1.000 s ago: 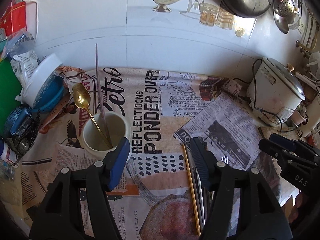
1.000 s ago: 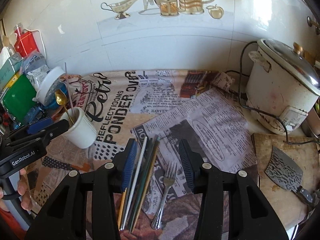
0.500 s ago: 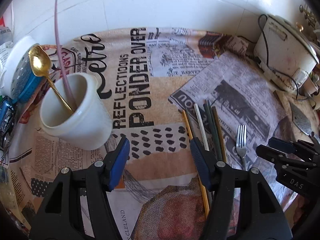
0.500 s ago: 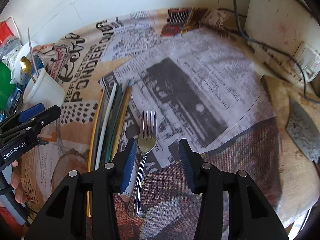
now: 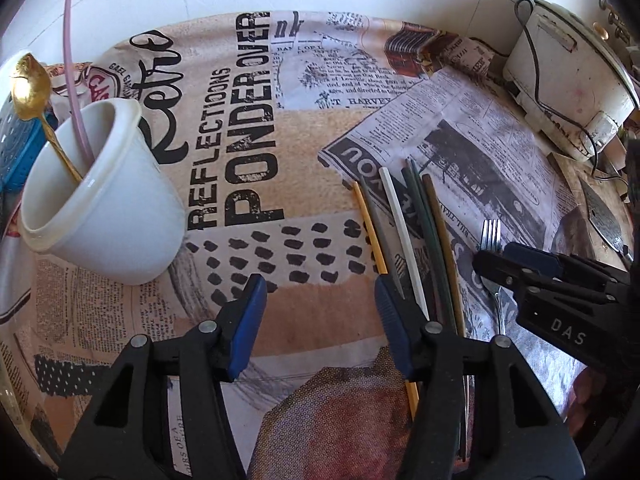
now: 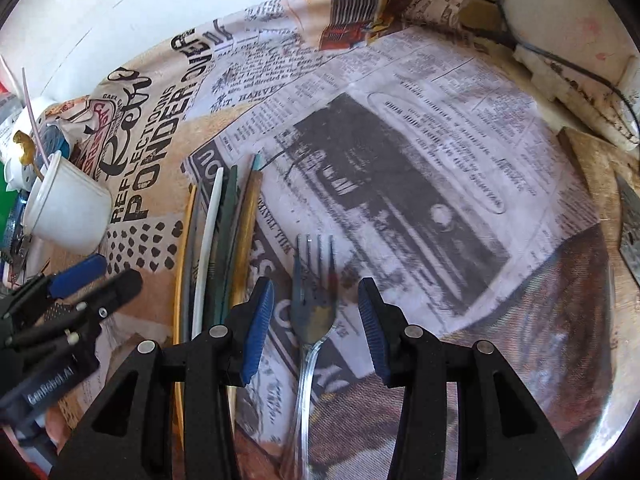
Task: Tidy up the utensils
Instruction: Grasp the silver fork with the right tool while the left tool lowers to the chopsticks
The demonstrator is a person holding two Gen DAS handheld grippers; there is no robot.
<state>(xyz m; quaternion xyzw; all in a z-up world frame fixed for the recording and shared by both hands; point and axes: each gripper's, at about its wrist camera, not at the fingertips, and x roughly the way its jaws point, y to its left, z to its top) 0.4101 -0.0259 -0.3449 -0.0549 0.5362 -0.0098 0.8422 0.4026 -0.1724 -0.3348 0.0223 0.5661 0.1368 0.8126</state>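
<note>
A silver fork (image 6: 314, 288) lies on the newspaper-print cloth, tines away from me. My right gripper (image 6: 316, 304) is open and low over it, one jaw on each side of the fork's neck. Several coloured chopsticks (image 6: 216, 240) lie in a row just left of the fork. A white cup (image 5: 96, 204) at the left holds a gold spoon (image 5: 30, 80) and a pink stick (image 5: 74, 64). My left gripper (image 5: 318, 304) is open and empty above the cloth, between the cup and the chopsticks (image 5: 404, 240). The fork (image 5: 491, 240) and the right gripper (image 5: 532, 276) show at the right of the left wrist view.
A white rice cooker (image 5: 568, 80) with a black cord stands at the back right. A cleaver (image 5: 604, 220) lies on a wooden board at the right. A blue container (image 5: 16, 152) sits behind the cup. A white tiled wall runs along the back.
Both grippers have come down closer to the cloth. My right gripper has moved right, off the chopsticks, and now straddles the fork. The cup now sits nearer my left gripper.
</note>
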